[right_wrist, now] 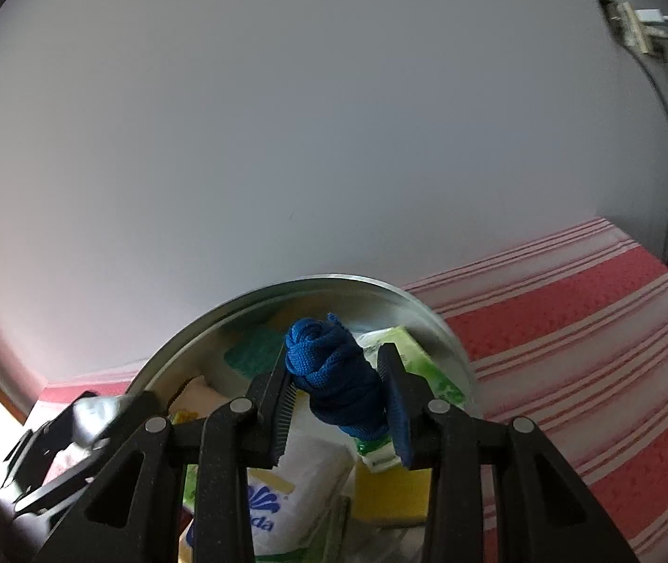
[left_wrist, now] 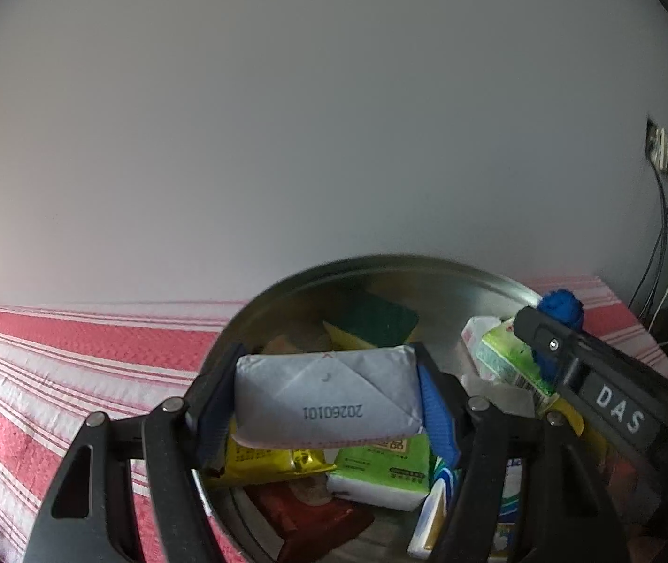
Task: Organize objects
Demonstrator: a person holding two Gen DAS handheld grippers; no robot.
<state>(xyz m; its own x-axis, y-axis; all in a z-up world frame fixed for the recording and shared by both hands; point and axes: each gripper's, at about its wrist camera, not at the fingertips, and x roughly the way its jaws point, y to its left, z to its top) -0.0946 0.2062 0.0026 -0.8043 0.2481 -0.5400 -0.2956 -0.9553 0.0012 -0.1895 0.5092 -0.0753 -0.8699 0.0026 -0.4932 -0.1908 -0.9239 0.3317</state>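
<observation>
The left tongs [left_wrist: 326,401] grasp a white wrapped packet [left_wrist: 326,399] by its two ends, above a round metal basin [left_wrist: 427,265] on the red-and-white striped tabletop [left_wrist: 75,366]; the right tongs [right_wrist: 336,399] are clenched on a knotted blue cord bundle [right_wrist: 334,366] over the same basin (already crowded with tissue packs [left_wrist: 380,474], a green-topped sponge [left_wrist: 376,323] and a yellow sachet [left_wrist: 268,462]).

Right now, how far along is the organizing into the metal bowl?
Done: the round metal bowl already holds a green-and-yellow sponge, green tissue packs and a dark red packet.
In hand: the left gripper clamps a white paper-wrapped pack; the right gripper clamps a blue knotted cord bundle, both above the bowl.
Left: releasing both.
</observation>
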